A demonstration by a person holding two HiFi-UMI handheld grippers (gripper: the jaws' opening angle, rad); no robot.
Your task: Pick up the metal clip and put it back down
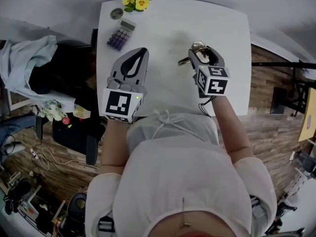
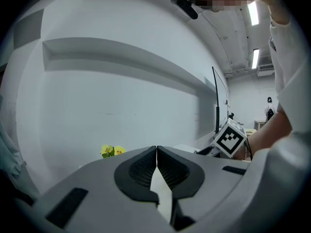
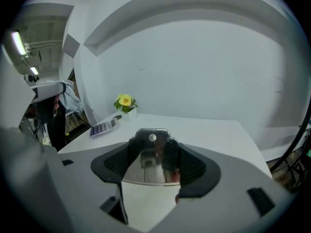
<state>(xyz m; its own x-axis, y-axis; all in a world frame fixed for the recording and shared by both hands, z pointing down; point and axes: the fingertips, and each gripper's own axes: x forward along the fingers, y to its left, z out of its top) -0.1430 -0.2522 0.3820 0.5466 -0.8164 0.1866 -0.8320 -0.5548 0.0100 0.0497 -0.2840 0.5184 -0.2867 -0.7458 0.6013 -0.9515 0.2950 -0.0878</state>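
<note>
The shiny metal clip (image 3: 153, 155) sits between the black pads of my right gripper (image 3: 154, 159), which is shut on it and holds it above the white table (image 1: 163, 83). From the head view the clip (image 1: 196, 48) pokes out at the tip of the right gripper (image 1: 201, 56) over the table's right half. My left gripper (image 1: 134, 62) hovers over the table's left half with its jaws pressed together and nothing in them; in the left gripper view its pads (image 2: 156, 171) meet in a thin seam.
A purple-keyed calculator (image 1: 121, 34) lies at the table's far left, with a small pot of yellow flowers (image 1: 136, 2) and a round dark disc (image 1: 116, 13) behind it. A plain wall stands behind the table. Cluttered floor and cloth lie left of the table.
</note>
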